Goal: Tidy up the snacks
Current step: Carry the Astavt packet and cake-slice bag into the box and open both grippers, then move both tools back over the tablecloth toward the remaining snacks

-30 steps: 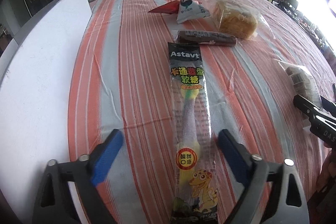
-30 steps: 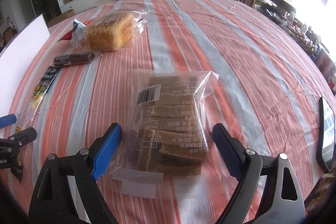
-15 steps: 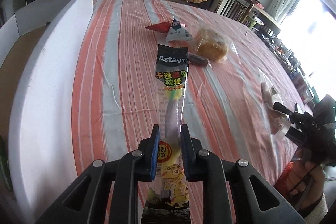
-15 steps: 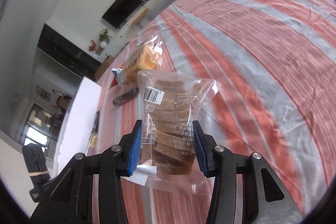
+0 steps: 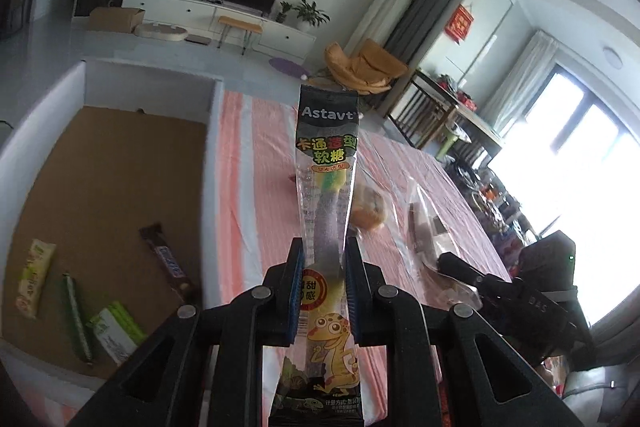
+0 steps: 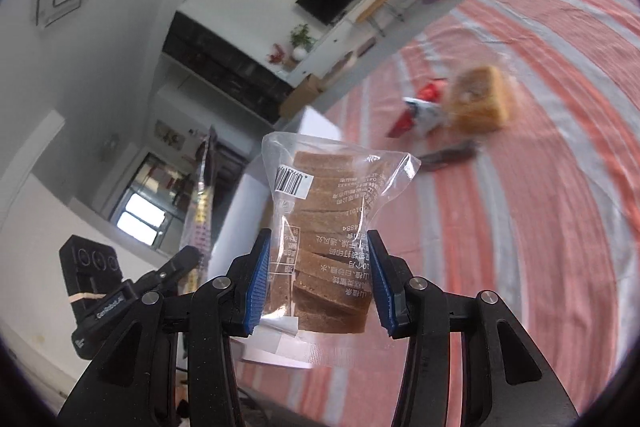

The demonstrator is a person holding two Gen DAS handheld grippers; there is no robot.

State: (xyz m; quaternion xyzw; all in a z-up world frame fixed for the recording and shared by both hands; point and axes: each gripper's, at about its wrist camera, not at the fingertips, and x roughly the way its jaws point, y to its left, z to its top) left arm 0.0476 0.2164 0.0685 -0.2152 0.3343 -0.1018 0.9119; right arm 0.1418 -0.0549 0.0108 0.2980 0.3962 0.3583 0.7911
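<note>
Since half a second ago both snacks have risen clear of the striped bench point(image 5: 256, 163). The left claw point(image 5: 322, 301) grips the long black gummy-candy packet point(image 5: 326, 211) upright at frame centre, beside the white cardboard-floored box point(image 5: 100, 163) at left. The right claw point(image 6: 318, 287), tilted, clamps the clear bag of brown slices point(image 6: 330, 227) at centre.

A: What can be read on the long candy pack point(image 5: 326, 187)?
B: "Astavt" in white near the top, and below it "卡通造型软糖"; a round red-rimmed badge lower down reads "酸甜口感"
A: And the clear bag of brown slices point(image 6: 328, 247)?
B: A barcode sticker, mirrored Chinese print too small to read, and the digits "484"
</note>
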